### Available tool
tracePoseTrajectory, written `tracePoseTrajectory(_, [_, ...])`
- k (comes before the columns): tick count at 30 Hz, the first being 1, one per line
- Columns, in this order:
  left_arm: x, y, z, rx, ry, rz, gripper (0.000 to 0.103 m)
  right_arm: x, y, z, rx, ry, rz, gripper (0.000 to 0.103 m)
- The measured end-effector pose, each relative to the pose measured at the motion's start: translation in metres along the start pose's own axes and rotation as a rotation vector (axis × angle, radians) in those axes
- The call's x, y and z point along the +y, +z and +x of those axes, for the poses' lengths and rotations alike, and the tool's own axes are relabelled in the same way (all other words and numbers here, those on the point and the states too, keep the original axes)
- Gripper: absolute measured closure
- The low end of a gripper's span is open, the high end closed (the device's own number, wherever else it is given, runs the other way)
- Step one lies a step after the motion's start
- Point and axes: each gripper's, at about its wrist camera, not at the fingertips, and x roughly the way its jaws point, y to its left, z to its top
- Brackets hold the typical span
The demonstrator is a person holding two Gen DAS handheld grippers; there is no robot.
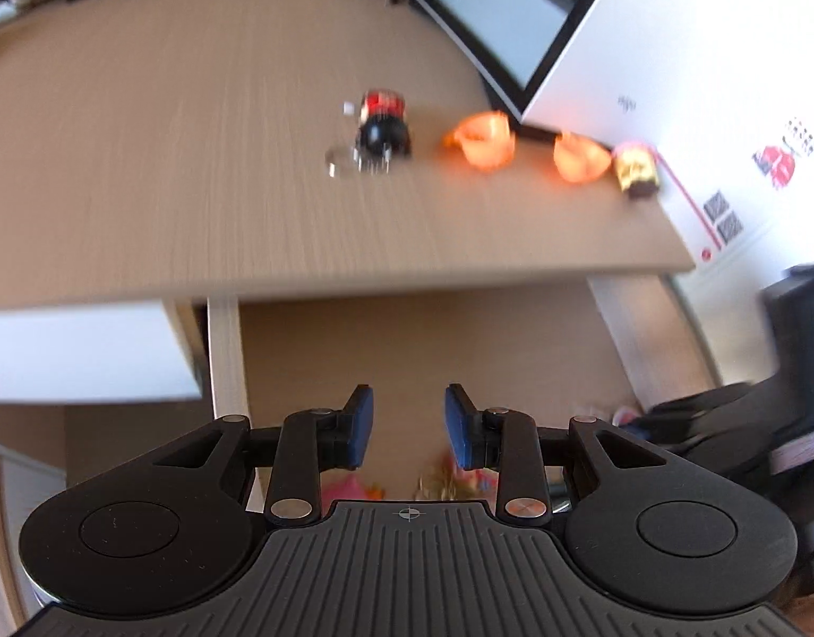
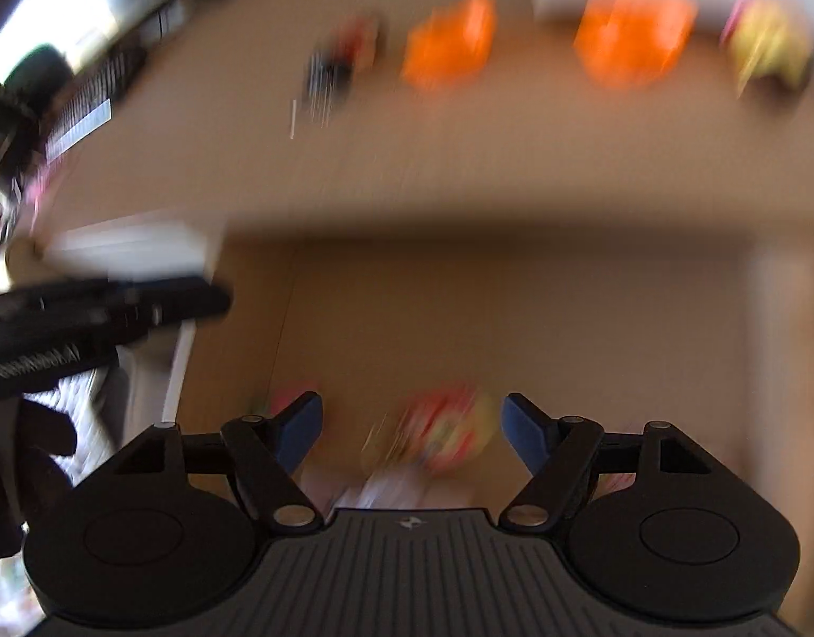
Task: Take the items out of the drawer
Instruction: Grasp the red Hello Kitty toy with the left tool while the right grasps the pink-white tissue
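Note:
The drawer [image 1: 407, 350] stands pulled out under the desk edge, with colourful items [image 1: 449, 483] blurred at its near end. My left gripper [image 1: 409, 427] hovers above it, open, with nothing between its blue pads. My right gripper [image 2: 412, 432] is open wide over the same drawer [image 2: 513, 329], and a red and yellow item [image 2: 449, 435] lies blurred below the gap between its fingers. Whether it touches them I cannot tell. On the desk top sit a black and red item [image 1: 383, 127], two orange cups [image 1: 483, 138] [image 1: 579, 156] and a yellow wrapped item [image 1: 637, 167].
A white box [image 1: 672, 79] stands on the right of the desk [image 1: 168, 159], and a monitor [image 1: 497, 5] stands behind it. A white drawer front [image 1: 77, 350] is at the left. The left gripper's body [image 2: 88, 318] shows at the left of the right wrist view. Dark objects [image 1: 768, 414] lie at the right.

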Motion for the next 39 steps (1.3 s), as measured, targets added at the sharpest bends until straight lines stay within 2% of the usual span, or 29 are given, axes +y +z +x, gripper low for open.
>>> tracePoseTrajectory(2, [-0.001,-0.008,0.002,0.022,-0.002,0.014,0.07,0.006,-0.009,0.022,0.067,-0.057,-0.034,0.028])
tracePoseTrajectory(4, [-0.002,-0.015,0.004,0.043,-0.009,0.032,0.07,0.006,-0.013,0.038,0.121,-0.079,-0.044,0.028])
tracePoseTrajectory(8, [-0.006,-0.022,0.013,0.088,-0.014,0.078,0.07,-0.001,-0.02,0.047,0.155,-0.051,-0.028,0.059])
tracePoseTrajectory(11, [-0.013,-0.025,0.027,0.116,-0.007,0.117,0.07,-0.011,-0.021,0.028,0.088,-0.053,0.002,0.088])
tracePoseTrajectory(12, [-0.017,-0.026,0.032,0.122,-0.011,0.142,0.07,-0.018,-0.021,0.018,0.052,-0.05,0.034,0.09])
tracePoseTrajectory(14, [-0.028,-0.029,0.042,0.129,-0.019,0.211,0.07,-0.036,-0.018,-0.007,-0.034,-0.058,0.111,0.09])
tracePoseTrajectory(19, [-0.067,-0.038,0.07,0.161,-0.037,0.412,0.07,-0.072,-0.018,-0.068,-0.234,-0.195,0.192,0.09])
tracePoseTrajectory(22, [-0.081,-0.041,0.09,0.199,-0.051,0.405,0.07,-0.085,-0.021,-0.087,-0.3,-0.239,0.225,0.09])
tracePoseTrajectory(26, [-0.087,-0.041,0.112,0.245,0.006,0.321,0.07,-0.101,-0.026,-0.099,-0.326,-0.264,0.235,0.09])
tracePoseTrajectory(29, [-0.088,-0.037,0.122,0.282,-0.001,0.254,0.069,-0.101,-0.033,-0.092,-0.315,-0.265,0.226,0.09])
tracePoseTrajectory(30, [-0.089,-0.036,0.123,0.269,-0.006,0.245,0.068,-0.1,-0.035,-0.092,-0.309,-0.263,0.223,0.09])
tracePoseTrajectory(32, [-0.093,-0.034,0.126,0.256,-0.003,0.258,0.068,-0.103,-0.031,-0.087,-0.298,-0.263,0.214,0.09])
tracePoseTrajectory(39, [-0.113,-0.027,0.132,0.251,0.088,0.358,0.067,-0.1,-0.031,-0.081,-0.301,-0.299,0.191,0.09])
